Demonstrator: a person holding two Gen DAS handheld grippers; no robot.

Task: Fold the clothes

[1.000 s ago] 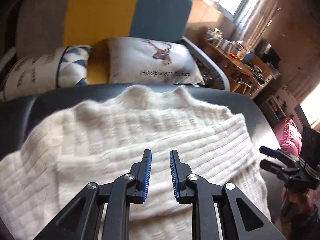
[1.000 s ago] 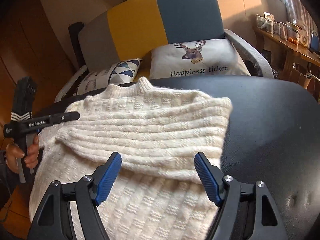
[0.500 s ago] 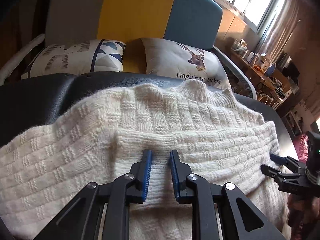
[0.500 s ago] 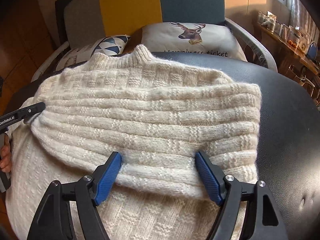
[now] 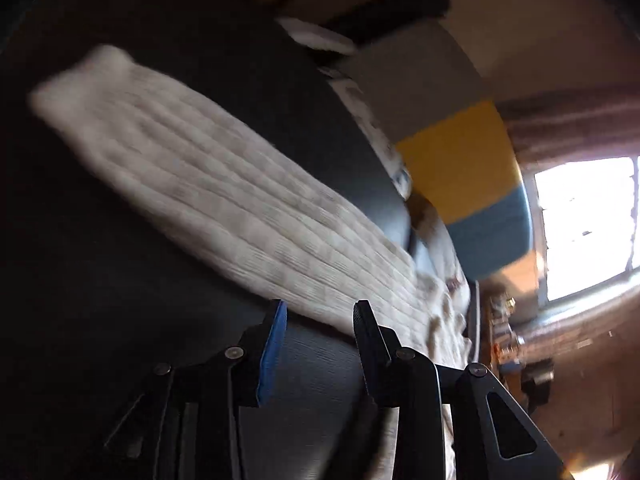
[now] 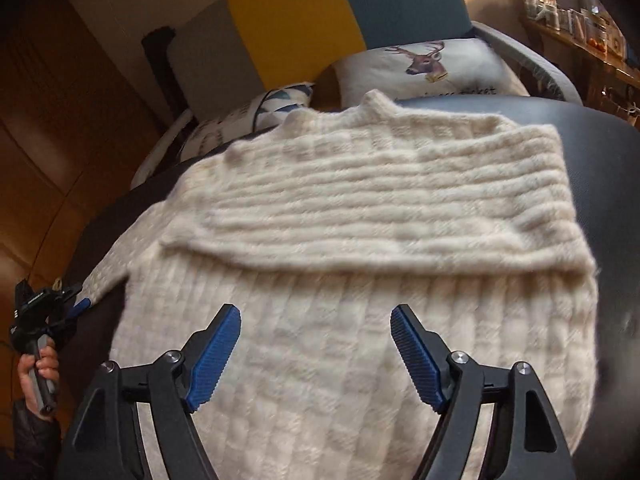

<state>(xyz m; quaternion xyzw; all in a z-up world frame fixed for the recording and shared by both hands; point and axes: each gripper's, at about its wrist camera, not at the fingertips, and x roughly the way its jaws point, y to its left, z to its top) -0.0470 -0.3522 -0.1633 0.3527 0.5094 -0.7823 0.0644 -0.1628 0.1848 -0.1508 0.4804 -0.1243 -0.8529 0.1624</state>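
A cream knitted sweater point(image 6: 360, 208) lies flat on a black padded surface point(image 6: 620, 200), with its right sleeve folded across the chest. My right gripper point(image 6: 316, 312) hovers open over the lower body of the sweater, holding nothing. The other sleeve point(image 5: 240, 200) stretches out over the black surface point(image 5: 120, 280) in the blurred, tilted left wrist view. My left gripper point(image 5: 320, 316) is open just short of that sleeve's near edge, only the black surface between its fingers. From the right wrist camera, the left gripper point(image 6: 80, 298) sits beside the sleeve's cuff point(image 6: 98, 280), held by a hand point(image 6: 40, 364).
Behind the surface stands a sofa point(image 6: 296, 20) with a grey, yellow and blue back. On it lie a deer cushion point(image 6: 428, 64) and a triangle-patterned cushion point(image 6: 276, 104). A wooden shelf with jars point(image 6: 580, 28) runs along the right wall. A bright window point(image 5: 580, 224) is at the right.
My left gripper has left the sweater's chest, swung out to the spread sleeve, rolled sideways and opened wider. The right gripper has drawn back a little from the folded sleeve.
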